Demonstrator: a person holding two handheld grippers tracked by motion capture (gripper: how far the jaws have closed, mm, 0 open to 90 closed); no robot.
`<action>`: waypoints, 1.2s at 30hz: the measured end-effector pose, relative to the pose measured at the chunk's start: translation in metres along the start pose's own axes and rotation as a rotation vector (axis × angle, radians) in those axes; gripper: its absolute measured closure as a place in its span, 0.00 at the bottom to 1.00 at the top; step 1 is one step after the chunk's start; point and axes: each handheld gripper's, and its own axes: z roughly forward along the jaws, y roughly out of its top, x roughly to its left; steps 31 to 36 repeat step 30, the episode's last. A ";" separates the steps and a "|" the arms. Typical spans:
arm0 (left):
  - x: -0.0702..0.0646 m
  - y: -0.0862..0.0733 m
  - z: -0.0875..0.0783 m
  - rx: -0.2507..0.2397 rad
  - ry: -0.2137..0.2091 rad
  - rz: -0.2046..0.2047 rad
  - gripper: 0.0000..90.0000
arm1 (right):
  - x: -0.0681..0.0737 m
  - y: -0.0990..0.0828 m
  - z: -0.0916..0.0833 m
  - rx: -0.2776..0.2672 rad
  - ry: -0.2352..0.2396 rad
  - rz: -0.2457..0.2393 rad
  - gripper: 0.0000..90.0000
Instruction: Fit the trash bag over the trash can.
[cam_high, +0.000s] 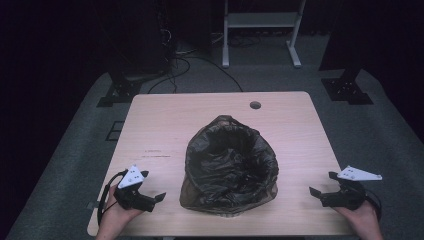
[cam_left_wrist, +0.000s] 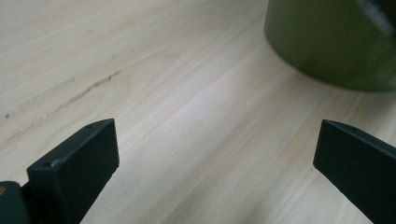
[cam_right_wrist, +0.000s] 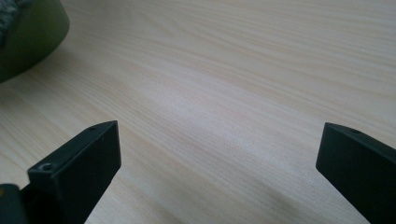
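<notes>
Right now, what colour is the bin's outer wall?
Olive green, clearest in the left gripper view: bin.

Bare pale wooden tabletop lies open across the upper and left of the frame; the round olive bin lined with a black plastic bag blocks the centre.

Light wood table, green bin with black liner standing at its middle
</notes>
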 end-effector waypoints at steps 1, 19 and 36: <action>0.000 -0.002 0.002 0.014 0.002 0.003 0.00 | 0.000 -0.001 0.002 0.004 -0.003 -0.006 0.00; -0.001 -0.021 0.022 0.089 0.006 0.003 0.00 | 0.007 -0.004 0.017 0.134 -0.043 -0.072 0.00; 0.000 -0.021 0.023 0.098 -0.003 -0.023 0.00 | 0.010 -0.006 0.016 0.139 -0.064 -0.033 0.00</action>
